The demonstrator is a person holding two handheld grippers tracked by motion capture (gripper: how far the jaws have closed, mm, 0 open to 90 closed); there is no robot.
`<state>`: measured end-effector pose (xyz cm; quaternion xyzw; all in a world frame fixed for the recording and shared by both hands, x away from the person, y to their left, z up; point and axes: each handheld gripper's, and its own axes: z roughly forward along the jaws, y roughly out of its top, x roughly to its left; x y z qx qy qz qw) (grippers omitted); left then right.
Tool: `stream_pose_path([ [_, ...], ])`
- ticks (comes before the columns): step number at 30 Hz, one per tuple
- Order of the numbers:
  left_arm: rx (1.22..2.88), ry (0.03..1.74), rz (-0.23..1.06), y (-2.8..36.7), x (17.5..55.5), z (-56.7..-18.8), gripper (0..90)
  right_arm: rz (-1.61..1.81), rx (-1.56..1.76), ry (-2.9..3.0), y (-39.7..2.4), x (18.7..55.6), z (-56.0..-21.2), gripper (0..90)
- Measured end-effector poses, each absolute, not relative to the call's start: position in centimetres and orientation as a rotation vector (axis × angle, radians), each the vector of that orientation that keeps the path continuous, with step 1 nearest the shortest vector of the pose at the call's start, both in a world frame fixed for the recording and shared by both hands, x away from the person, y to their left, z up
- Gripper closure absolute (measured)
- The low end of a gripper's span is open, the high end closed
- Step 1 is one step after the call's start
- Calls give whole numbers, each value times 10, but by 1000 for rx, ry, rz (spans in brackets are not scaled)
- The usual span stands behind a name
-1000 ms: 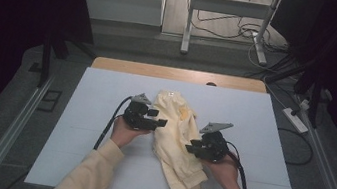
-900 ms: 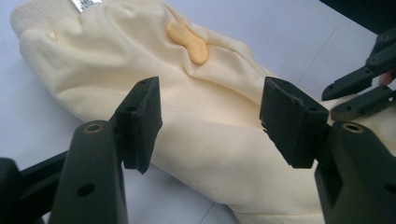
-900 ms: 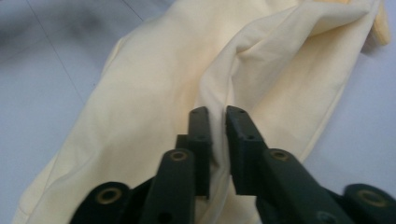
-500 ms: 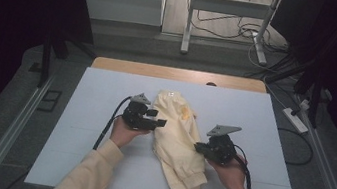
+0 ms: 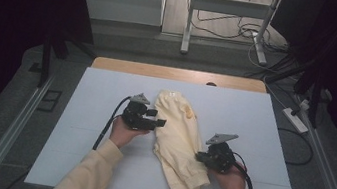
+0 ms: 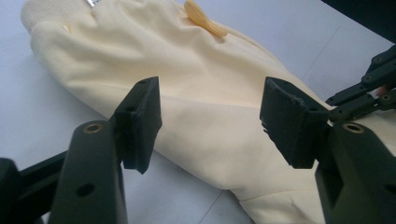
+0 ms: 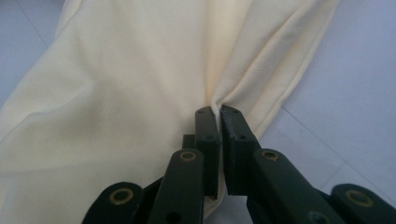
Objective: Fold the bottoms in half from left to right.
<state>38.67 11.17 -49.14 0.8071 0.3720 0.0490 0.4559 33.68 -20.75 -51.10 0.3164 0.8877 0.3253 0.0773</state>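
A pale yellow garment [image 5: 177,131] lies folded lengthwise in the middle of the white table, its ribbed hem [image 6: 51,11] at the far end. My left gripper [image 5: 161,122] rests by the garment's left edge. Its jaws stand open over the cloth [image 6: 196,79] without touching it, and the left gripper [image 6: 210,126] holds nothing. At the garment's right edge near its lower end, my right gripper [image 5: 199,156] has just been closing. In the right gripper view the right gripper [image 7: 218,114] is shut on a pinched fold of the garment [image 7: 116,93].
The white table top [image 5: 85,163] has bare room on both sides of the garment. A wooden strip [image 5: 125,66] runs along its far edge. Beyond it stand metal frame legs [image 5: 187,21] and floor cables. A power strip [image 5: 295,120] lies on the floor at the right.
My right gripper has moved a little toward the near edge and to the right along the garment's right side. The left gripper has stayed put.
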Motion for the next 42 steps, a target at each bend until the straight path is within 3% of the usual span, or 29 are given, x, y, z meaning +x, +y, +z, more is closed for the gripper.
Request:
stream_pose_path([
  [3,1990,917,121,112,387,-491,384,985,955,2644,-209,336,-509,783],
  [8,1992,916,125,112,387,-492,378,1049,933,2588,-213,336,-499,602],
  [12,1990,917,124,112,387,-492,376,1146,910,2547,-214,334,-487,533],
  [30,1991,918,127,115,388,-492,374,1270,732,2603,-187,310,-463,478],
  [42,1988,919,130,116,388,-492,373,1219,622,2720,-160,291,-469,475],
])
